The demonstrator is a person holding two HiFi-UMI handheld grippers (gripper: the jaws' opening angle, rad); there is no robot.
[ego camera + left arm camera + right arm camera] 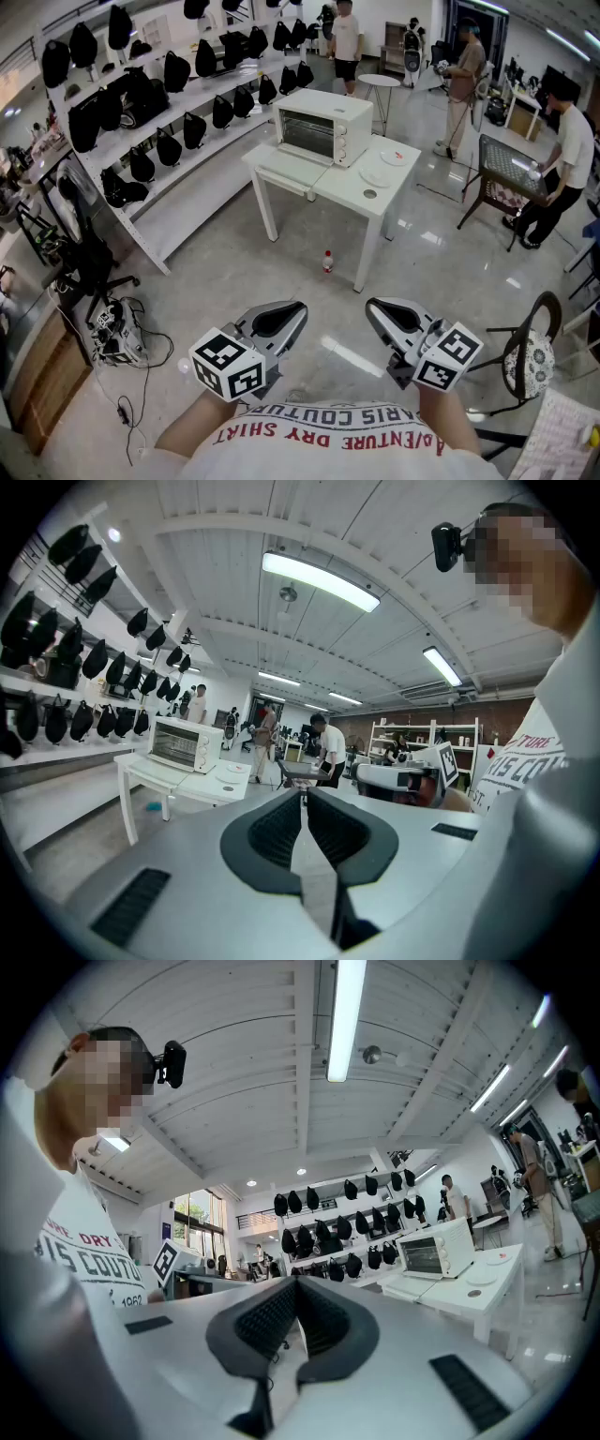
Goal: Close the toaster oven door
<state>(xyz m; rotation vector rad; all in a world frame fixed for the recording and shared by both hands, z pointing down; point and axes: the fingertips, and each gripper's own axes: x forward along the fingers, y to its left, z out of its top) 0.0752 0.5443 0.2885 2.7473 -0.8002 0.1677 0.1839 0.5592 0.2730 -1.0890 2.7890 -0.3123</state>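
The left gripper (292,311) and the right gripper (377,307) are hovering close to the person's chest, their fingers pressed fully together and gripping nothing. Well apart from them, the white toaster oven (325,125) is sitting on the white tabletop (361,195), its door (291,174) hanging open.

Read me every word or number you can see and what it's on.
"DRY SHIRT": T-shirt, upside down in the head view.
"ARIS COUTUR": same shirt, ends cut off.
"1962": same shirt, right gripper view.
Toaster oven: any print too small to read.
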